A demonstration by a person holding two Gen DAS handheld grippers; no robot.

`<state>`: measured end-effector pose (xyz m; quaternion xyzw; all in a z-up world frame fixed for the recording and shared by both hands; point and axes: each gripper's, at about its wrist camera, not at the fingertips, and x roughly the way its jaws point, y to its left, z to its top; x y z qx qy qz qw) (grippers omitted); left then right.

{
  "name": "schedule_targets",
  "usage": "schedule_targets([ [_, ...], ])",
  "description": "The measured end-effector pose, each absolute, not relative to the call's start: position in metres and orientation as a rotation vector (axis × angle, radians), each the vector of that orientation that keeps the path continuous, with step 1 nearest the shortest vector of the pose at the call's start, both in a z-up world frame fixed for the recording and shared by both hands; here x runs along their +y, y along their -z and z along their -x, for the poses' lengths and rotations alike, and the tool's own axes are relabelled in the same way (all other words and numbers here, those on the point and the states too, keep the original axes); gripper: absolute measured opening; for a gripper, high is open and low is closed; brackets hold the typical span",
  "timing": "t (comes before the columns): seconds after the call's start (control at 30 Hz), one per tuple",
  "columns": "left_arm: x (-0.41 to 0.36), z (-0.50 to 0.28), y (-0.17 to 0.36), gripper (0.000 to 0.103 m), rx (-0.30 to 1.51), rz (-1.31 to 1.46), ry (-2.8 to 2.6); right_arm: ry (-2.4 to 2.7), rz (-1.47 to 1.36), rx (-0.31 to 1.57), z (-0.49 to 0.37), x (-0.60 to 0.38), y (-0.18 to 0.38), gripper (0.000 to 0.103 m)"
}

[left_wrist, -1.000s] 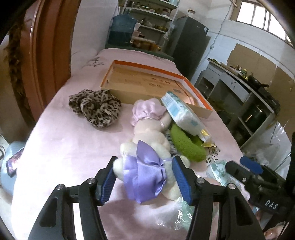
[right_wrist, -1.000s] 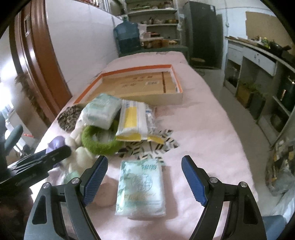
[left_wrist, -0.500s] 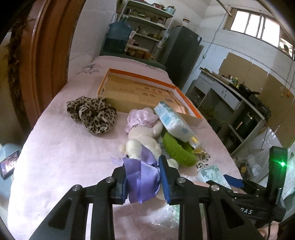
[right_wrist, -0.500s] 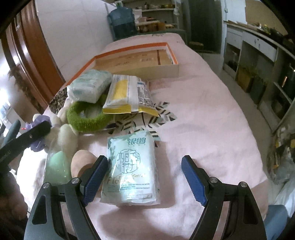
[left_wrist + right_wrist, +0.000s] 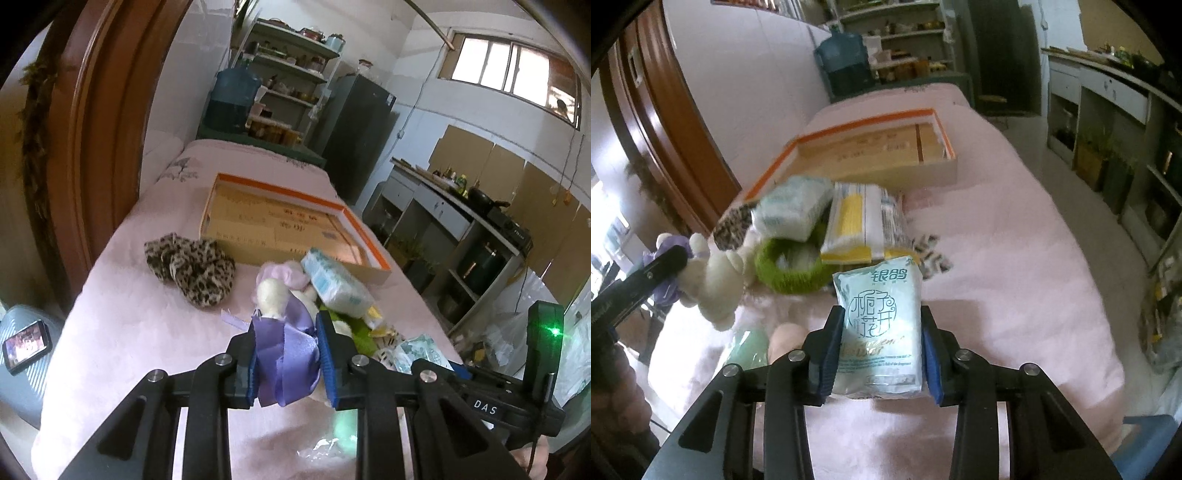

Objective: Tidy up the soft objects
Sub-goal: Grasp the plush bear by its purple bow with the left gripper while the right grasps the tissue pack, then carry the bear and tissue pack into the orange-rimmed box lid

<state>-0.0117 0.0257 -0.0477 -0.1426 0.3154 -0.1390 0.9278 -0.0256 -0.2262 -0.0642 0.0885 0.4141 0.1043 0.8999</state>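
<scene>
2 grasps are made at the near end of the pink counter (image 5: 1015, 236): the left claw (image 5: 288, 354) pinches the plush toy (image 5: 273, 295) by its purple ribbon, the right claw (image 5: 882, 350) pinches the tissue pack (image 5: 881, 317). Next, likely, carry both far into the orange-rimmed box (image 5: 871, 147).

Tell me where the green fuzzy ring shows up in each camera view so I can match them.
Left wrist: the green fuzzy ring sits just right of center, mostly hidden behind the right fingertip, under the blue-and-white tissue pack.
Right wrist: left of center, in full view beside the white plush toy.
Shared landmark: the orange-rimmed box behind it.
</scene>
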Motion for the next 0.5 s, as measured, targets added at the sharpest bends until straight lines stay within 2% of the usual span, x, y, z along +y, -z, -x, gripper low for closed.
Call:
schedule_targets([
  [0.5,0.019,-0.018,0.001,0.027,0.577,0.193,0.230,-0.271,-0.101,0.751,-0.001,-0.222,0.016,0.040],
])
